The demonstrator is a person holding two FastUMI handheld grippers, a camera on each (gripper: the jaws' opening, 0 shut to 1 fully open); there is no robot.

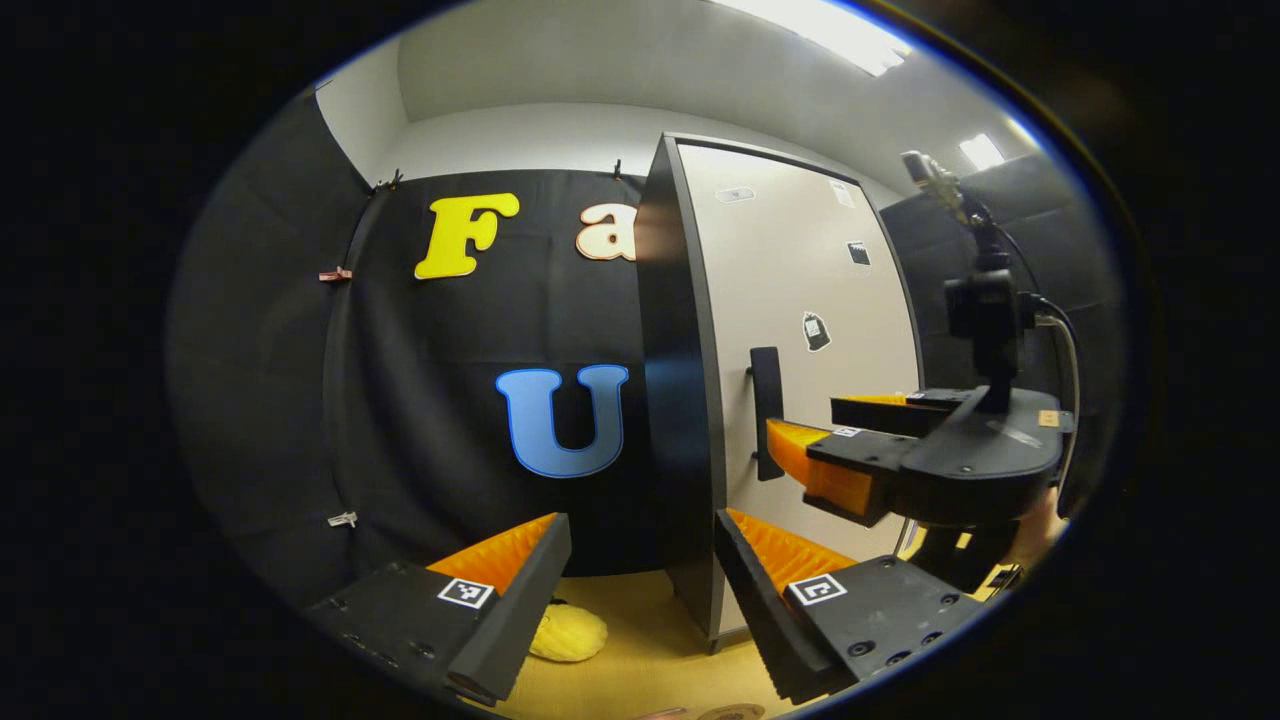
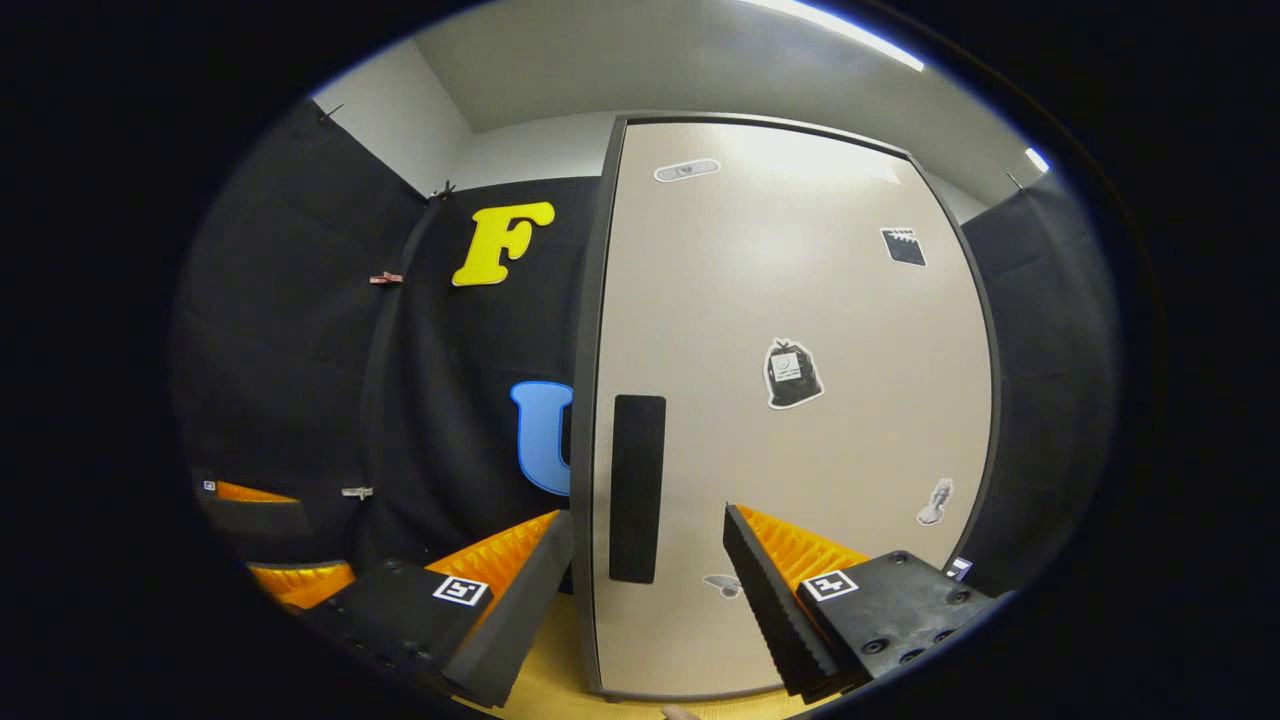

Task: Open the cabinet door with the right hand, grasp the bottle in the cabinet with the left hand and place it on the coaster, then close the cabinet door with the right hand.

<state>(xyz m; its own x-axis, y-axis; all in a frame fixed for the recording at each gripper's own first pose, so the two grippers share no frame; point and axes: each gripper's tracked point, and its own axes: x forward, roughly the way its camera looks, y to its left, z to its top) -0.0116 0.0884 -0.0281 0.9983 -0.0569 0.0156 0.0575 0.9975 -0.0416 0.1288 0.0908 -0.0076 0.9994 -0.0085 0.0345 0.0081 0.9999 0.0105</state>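
The cabinet (image 1: 670,400) stands on the table with its beige door (image 2: 800,300) flush against its dark frame, so its inside is hidden. A black upright handle (image 2: 638,488) sits near the door's left edge. My right gripper (image 2: 648,515) is open, and the handle stands a little beyond its two fingers, in line with the gap. In the left gripper view, the right gripper (image 1: 805,418) hangs open just right of the handle (image 1: 766,410), apart from it. My left gripper (image 1: 640,520) is open and holds nothing, facing the cabinet's dark side panel.
A yellow soft-looking object (image 1: 567,632) lies on the light wooden table (image 1: 640,660) left of the cabinet's foot. A camera on a stalk (image 1: 985,310) rides on the right gripper. The left gripper (image 2: 260,540) shows at the left edge of the right gripper view.
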